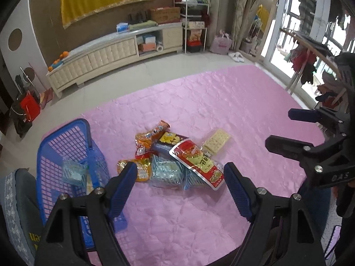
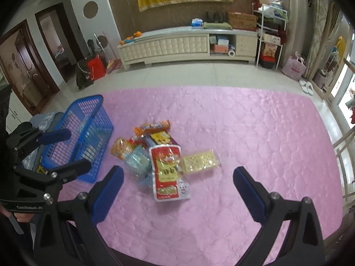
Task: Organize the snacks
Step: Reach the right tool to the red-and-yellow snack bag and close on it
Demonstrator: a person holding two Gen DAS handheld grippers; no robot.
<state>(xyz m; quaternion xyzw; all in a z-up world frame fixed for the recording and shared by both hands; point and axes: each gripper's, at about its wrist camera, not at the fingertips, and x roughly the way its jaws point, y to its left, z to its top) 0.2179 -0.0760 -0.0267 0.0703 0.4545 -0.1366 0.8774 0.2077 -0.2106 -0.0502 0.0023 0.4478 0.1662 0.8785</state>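
A pile of snack packets lies on the pink quilt point(image 1: 199, 102): a red and silver pouch point(image 1: 198, 160), a clear cracker pack point(image 1: 216, 140), orange packets point(image 1: 147, 138) and a pale blue pack point(image 1: 165, 171). The blue plastic basket point(image 1: 66, 146) stands left of the pile and holds a pale blue packet point(image 1: 74, 171). My left gripper point(image 1: 179, 177) hovers open just short of the pile, nothing between its fingers. My right gripper point(image 2: 178, 181) is open too, above the near end of the red pouch point(image 2: 166, 173), beside the crackers point(image 2: 199, 160). The basket point(image 2: 88, 128) shows at left there.
A cream low cabinet point(image 2: 188, 44) runs along the far wall on the tiled floor, with a shelf rack point(image 2: 269, 37) to its right. A grey cushion point(image 1: 15, 201) lies beside the basket. Windows and a drying rack point(image 1: 310, 51) stand at the right.
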